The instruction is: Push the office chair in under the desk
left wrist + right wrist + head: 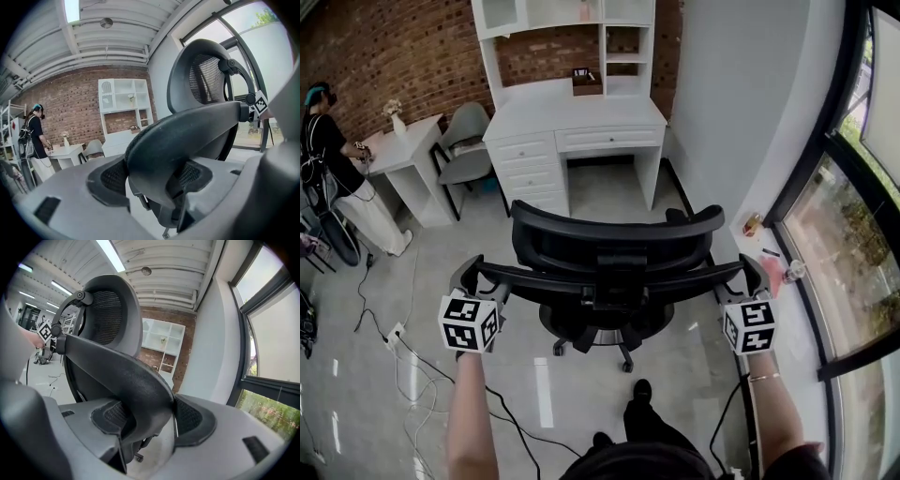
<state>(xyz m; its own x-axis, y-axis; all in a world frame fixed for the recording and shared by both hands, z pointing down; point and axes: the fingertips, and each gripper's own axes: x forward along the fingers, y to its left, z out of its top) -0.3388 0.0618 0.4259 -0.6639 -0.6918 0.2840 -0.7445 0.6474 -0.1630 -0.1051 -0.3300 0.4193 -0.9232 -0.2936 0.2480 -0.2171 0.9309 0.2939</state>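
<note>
We stand in a brick-walled room (403, 47) with a glossy grey floor (609, 192) and tall windows (839, 234) along the right side. Against the far wall is a white worktop (619, 114) with a hutch above it, drawers on its left and an open kneehole below. A small brown box (586, 82) rests on it. The black office chair (614, 253) is out on the floor, well apart from that worktop, with its back and headrest turned toward us and its seat facing the kneehole. Our left claw (474, 273) is clamped on the tip of the left armrest (187, 136), which fills the gap between the two pads. Our right claw (754, 275) likewise holds the right armrest (126, 376), its jaws set wide around the thick bar. Both claws sit at about the same height, one at each side of the chair. Off to the left, a smaller worktop (412, 150) carries a vase (397, 122), a grey chair (465, 141) is tucked beside it, and a person (328, 155) stands near it. Cables (403, 352) trail across the floor by our left arm.
</note>
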